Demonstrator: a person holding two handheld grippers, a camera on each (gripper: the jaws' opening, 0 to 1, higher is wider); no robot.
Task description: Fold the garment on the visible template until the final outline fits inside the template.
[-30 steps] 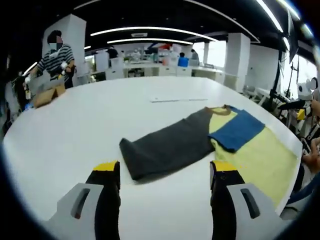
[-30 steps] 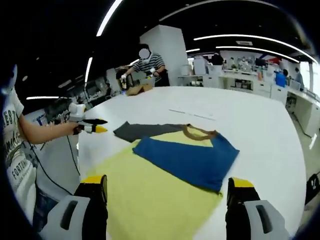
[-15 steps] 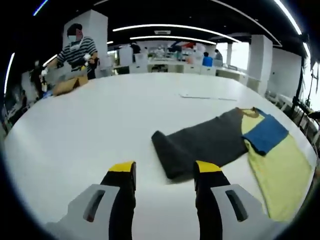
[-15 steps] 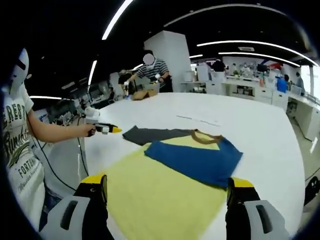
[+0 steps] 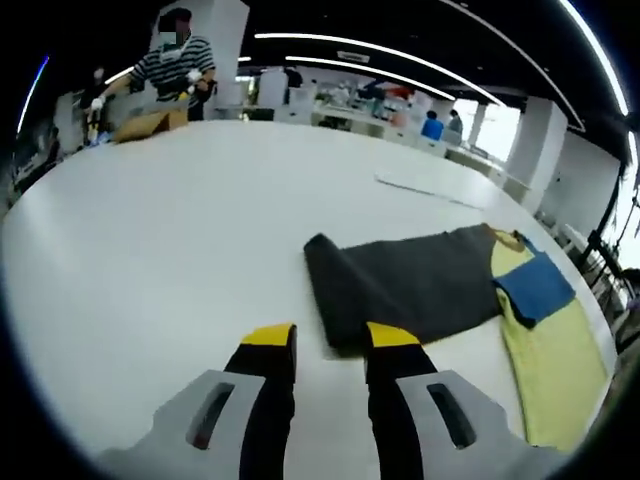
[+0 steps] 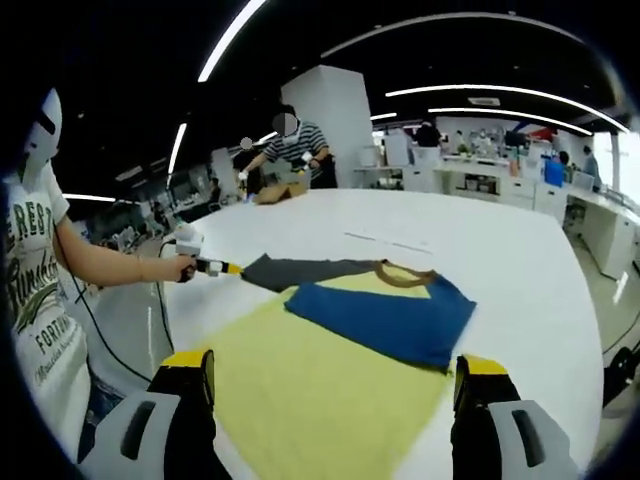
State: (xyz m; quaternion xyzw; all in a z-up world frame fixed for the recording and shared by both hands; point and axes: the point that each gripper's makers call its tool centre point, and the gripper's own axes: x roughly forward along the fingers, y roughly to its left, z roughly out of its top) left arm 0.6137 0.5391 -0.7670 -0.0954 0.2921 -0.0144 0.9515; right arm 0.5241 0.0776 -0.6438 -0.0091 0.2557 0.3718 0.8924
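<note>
Two grippers over a big white desk (image 5: pixel 150 230) w/ one shirt (image 5: pixel 420 285) on it. Shirt is multi-colour: dark grey part, blue sleeve (image 6: pixel 385 320), yellow body (image 6: pixel 320 395), brown collar (image 6: pixel 405 272). It lies flat near the desk's edge closest to the person, spread lengthwise along that edge.

Left gripper (image 5: pixel 330 345): in left gripper view its yellow-tipped fingers (image 5: pixel 268 340) stand narrow, only a slim gap between them, low over the desk right at the grey end of the shirt. One finger tip sits at or just over the grey hem; can't tell if cloth is actually pinched. Grey end shows a folded/rolled edge (image 5: pixel 325 290) facing the gripper. In right gripper view same gripper (image 6: pixel 215 267) comes in from the left, held by a hand (image 6: pixel 180 268), tip touching or just beside the grey end (image 6: pixel 290 270) of the shirt.

Right gripper (image 6: pixel 335 375): fingers (image 6: pixel 190 370) wide apart, holding nothing, above the yellow part of the shirt at the opposite end from the left gripper. Blue sleeve is folded across onto the yellow, collar beyond it.

Person in a white printed t-shirt (image 6: pixel 35 300) stands at the desk's edge. Thin pale strip (image 5: pixel 425 188) lies flat on the desk further in, well apart from the shirt. At the far edge of the desk another person in a striped top (image 5: pixel 178 70) works by a brown box (image 5: pixel 145 123). Shelves and workbenches further back, blurry.
</note>
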